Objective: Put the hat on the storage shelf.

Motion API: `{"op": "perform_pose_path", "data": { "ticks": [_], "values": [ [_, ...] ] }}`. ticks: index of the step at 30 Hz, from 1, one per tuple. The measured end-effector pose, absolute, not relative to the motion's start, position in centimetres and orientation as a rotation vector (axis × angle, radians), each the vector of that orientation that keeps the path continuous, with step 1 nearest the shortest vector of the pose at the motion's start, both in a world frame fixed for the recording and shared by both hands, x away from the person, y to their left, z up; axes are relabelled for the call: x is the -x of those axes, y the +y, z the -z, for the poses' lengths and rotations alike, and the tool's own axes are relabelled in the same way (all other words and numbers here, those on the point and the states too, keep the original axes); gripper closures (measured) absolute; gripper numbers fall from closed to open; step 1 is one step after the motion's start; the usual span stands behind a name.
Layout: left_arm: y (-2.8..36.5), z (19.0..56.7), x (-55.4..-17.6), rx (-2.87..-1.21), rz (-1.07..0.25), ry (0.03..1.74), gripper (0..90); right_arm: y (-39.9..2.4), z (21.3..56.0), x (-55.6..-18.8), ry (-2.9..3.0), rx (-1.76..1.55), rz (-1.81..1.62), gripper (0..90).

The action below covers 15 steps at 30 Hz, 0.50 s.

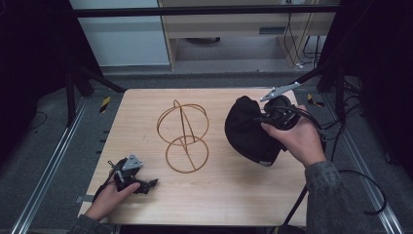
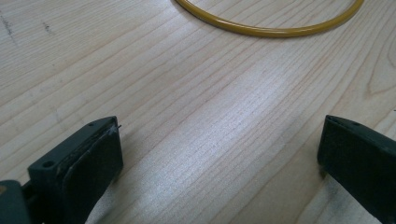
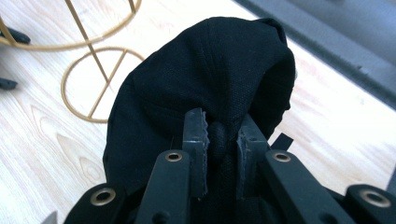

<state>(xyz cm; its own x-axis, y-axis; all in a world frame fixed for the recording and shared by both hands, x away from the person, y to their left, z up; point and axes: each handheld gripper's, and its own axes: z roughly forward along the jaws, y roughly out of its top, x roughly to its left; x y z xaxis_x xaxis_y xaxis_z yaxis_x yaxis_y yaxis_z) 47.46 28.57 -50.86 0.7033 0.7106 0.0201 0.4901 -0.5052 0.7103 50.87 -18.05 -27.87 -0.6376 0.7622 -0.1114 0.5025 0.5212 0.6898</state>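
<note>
I've got my right gripper (image 3: 222,144) clamped on the black fabric cap (image 1: 248,129), held above the table's right side. I'd centre it over the gold wire stand (image 1: 183,136) before lowering (left gripper (image 1: 146,185) idles, jaws apart).

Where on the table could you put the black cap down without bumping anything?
Bare wood lies along the near edge of the table, between the left gripper and the sleeve, and at the far left corner. It is crowded mid-table around the gold wire stand, and at the right where the right gripper holds the black cap.
</note>
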Motion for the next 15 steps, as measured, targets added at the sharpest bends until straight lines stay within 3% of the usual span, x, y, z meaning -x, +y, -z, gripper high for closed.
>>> {"op": "perform_pose_path", "data": {
  "ticks": [15],
  "values": [
    [28.6, 50.8, -47.5, -2.211, -0.404, 0.912, 0.0, -16.8, 21.8, -49.7, 2.277, -0.95, -1.032, 78.0]
  ]
}}
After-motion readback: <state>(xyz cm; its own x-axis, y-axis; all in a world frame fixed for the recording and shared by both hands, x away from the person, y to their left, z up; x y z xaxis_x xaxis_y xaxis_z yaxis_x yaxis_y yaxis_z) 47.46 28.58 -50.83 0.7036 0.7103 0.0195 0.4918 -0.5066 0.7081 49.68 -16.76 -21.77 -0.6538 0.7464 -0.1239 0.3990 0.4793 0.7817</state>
